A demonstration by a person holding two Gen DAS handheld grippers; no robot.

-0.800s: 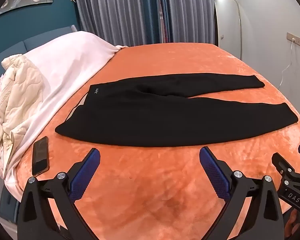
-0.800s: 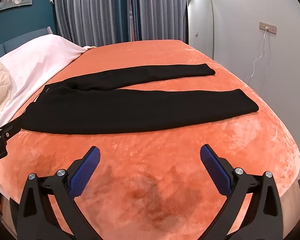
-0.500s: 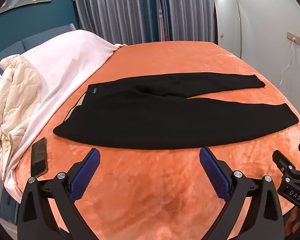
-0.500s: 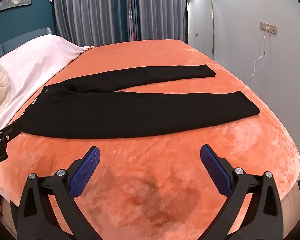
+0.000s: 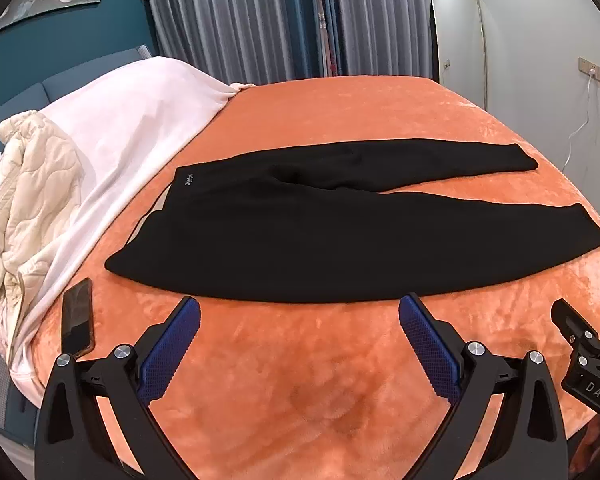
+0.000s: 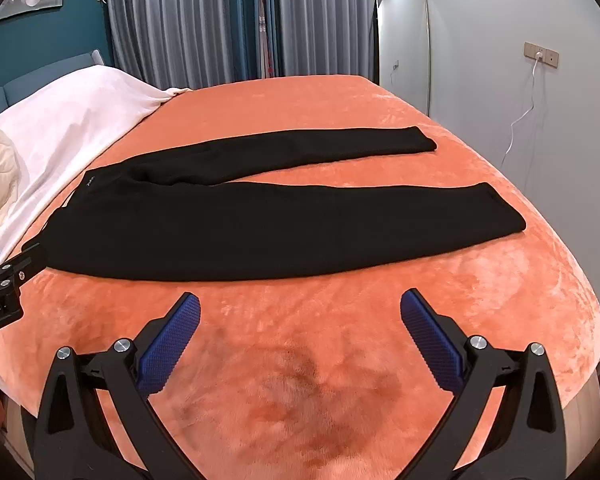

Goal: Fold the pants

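Both tools hovered with fingers spread wide and empty over the near edge of the orange bedspread (image 5: 300,380), the left gripper (image 5: 299,314) toward the waistband end and the right gripper (image 6: 300,312) toward the cuffs. Just beyond them the black pants (image 5: 340,236) lay flat, long axis running left to right, legs splayed in a narrow V. Only the left view showed a phone (image 5: 77,322) beside the white blanket (image 5: 132,128).
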